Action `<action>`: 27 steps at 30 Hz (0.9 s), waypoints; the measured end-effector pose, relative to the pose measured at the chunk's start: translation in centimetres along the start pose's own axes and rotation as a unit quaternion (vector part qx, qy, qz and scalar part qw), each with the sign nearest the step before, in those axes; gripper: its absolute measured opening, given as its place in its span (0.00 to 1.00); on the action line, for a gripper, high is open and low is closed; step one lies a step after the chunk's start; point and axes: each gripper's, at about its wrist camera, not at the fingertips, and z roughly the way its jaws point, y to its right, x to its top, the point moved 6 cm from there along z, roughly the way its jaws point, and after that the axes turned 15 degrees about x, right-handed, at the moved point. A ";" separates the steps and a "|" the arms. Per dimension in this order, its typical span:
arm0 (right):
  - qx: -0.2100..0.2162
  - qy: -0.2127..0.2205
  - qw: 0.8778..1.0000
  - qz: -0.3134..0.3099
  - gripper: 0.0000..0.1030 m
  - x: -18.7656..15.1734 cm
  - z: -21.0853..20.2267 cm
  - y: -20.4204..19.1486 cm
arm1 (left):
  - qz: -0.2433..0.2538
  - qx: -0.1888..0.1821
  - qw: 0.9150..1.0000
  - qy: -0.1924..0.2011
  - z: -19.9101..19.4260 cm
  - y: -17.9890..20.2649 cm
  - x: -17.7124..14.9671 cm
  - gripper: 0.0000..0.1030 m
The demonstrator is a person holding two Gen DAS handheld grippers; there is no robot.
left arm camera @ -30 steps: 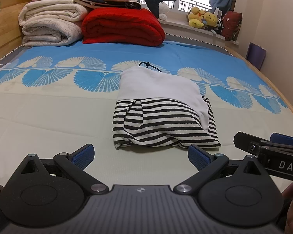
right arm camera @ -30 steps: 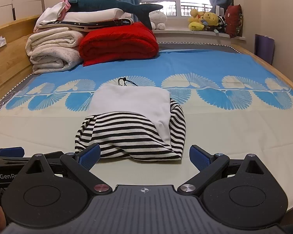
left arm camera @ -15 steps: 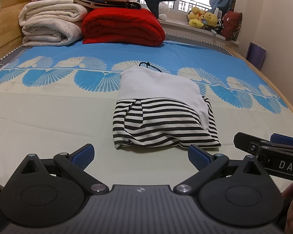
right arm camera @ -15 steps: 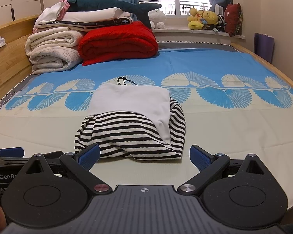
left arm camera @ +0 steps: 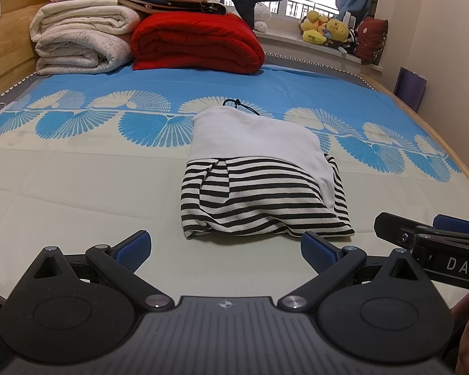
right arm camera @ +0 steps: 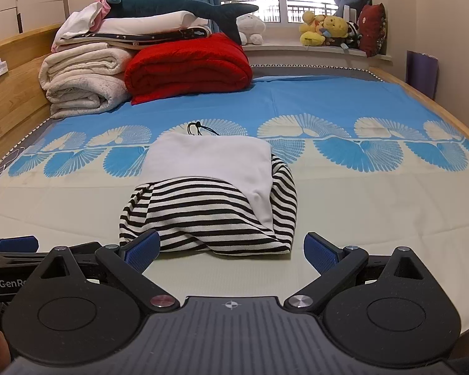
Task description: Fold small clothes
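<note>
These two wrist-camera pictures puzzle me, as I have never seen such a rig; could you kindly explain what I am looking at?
No robot here: a person holds a two-finger tool in each hand, each with a fisheye camera looking forward along its blue-padded jaws. One picture comes from the left gripper, the other from the right gripper. Both stand wide open and hold nothing. Each camera also catches its neighbour at the picture's edge. Ahead, on the bed, lies a folded striped garment with a white part on top. At the bed's far end are stacked pale quilts and a red blanket.
</note>
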 end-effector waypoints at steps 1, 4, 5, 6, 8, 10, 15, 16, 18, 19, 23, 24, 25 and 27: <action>0.000 0.000 1.000 0.000 0.95 0.0 0.0 0.0 | 0.000 0.000 1.000 0.000 0.0 0.0 0.0 0.99; 0.000 0.000 1.000 0.000 0.95 0.0 0.0 0.0 | 0.000 0.000 1.000 0.000 0.0 0.0 0.0 0.99; 0.000 0.000 1.000 0.001 0.95 0.0 0.0 0.0 | 0.000 0.000 1.000 0.000 0.0 0.0 0.0 0.99; 0.000 0.000 1.000 0.000 0.95 0.0 0.0 0.0 | 0.000 0.000 1.000 0.000 0.0 0.0 0.0 0.99; 0.001 0.000 1.000 0.000 0.95 0.0 0.0 0.0 | 0.000 0.000 1.000 0.000 0.0 0.0 0.0 0.99; 0.000 0.000 1.000 0.000 0.95 0.0 0.0 0.0 | 0.000 0.000 1.000 0.000 0.0 0.0 0.0 0.99; 0.001 -0.001 1.000 0.001 0.95 0.0 -0.1 0.0 | 0.000 0.000 1.000 0.000 0.0 0.0 0.0 0.99; 0.001 -0.001 1.000 0.000 0.95 0.1 -0.1 0.1 | 0.000 0.000 1.000 0.000 0.0 0.0 0.0 0.99; 0.001 -0.001 1.000 0.000 0.95 0.0 -0.1 0.1 | 0.000 0.000 1.000 0.000 0.0 0.0 0.0 0.99; 0.001 -0.001 1.000 0.000 0.95 0.0 -0.1 0.0 | 0.000 0.000 1.000 0.000 0.0 0.0 0.0 0.99; 0.001 -0.001 1.000 0.001 0.95 0.0 -0.1 0.1 | 0.000 0.000 1.000 0.000 0.0 0.0 0.0 0.99; 0.001 -0.001 1.000 0.001 0.95 0.1 -0.1 0.1 | 0.000 0.000 1.000 0.000 0.0 0.0 0.0 0.99; 0.001 -0.001 1.000 0.001 0.95 0.1 -0.1 0.1 | 0.000 0.000 1.000 0.000 0.0 0.0 0.0 0.99; 0.001 -0.001 1.000 0.001 0.95 0.1 -0.1 0.1 | 0.000 0.000 1.000 0.000 0.0 0.0 0.0 0.99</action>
